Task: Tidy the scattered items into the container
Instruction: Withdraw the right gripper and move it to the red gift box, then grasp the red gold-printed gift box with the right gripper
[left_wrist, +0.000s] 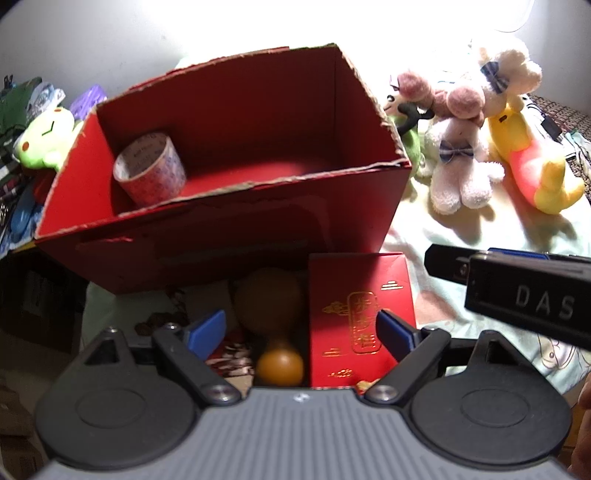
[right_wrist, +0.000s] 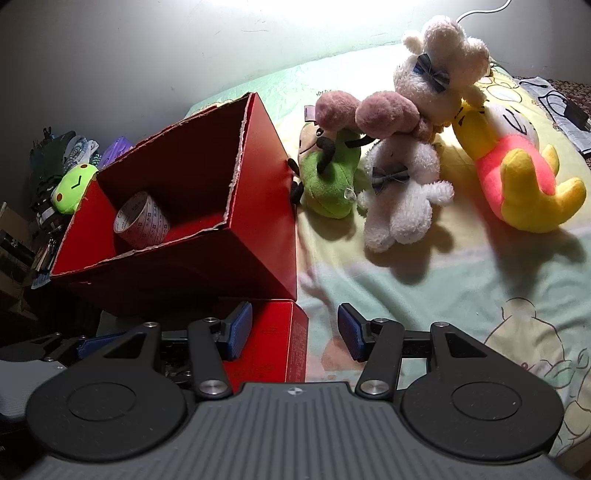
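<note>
Container: the open red cardboard box with torn top edges (left_wrist: 229, 236) stands on the pale green printed bedsheet (right_wrist: 424, 295); it is the landmark for what follows.
Inside the box: a roll of clear printed packing tape (left_wrist: 149, 168) lies on its side in the left corner of the box floor.
In front of the box: a small red carton with gold lettering (left_wrist: 360, 317) stands against the box's near wall, with a tan gourd-shaped wooden object (left_wrist: 275, 314) just to its left.
Right of the box: a heap of plush toys, namely a green plush with black limbs (right_wrist: 328, 181) touching the box's right wall, a white plush with pink ears and a bow tie (right_wrist: 400, 195), a cream plush bear with a striped bow (right_wrist: 436, 74) and a yellow plush in a pink-red shirt (right_wrist: 517, 184).
Left of the box: a lime-green frog plush (left_wrist: 44, 140) among piled clutter.
Left gripper (left_wrist: 301, 332): blue pads spread wide on either side of the gourd and small carton, touching neither, holding nothing.
Right gripper (right_wrist: 295, 330): pads parted wide and empty, low in front of the box's right corner, with its left pad over the small carton.
</note>
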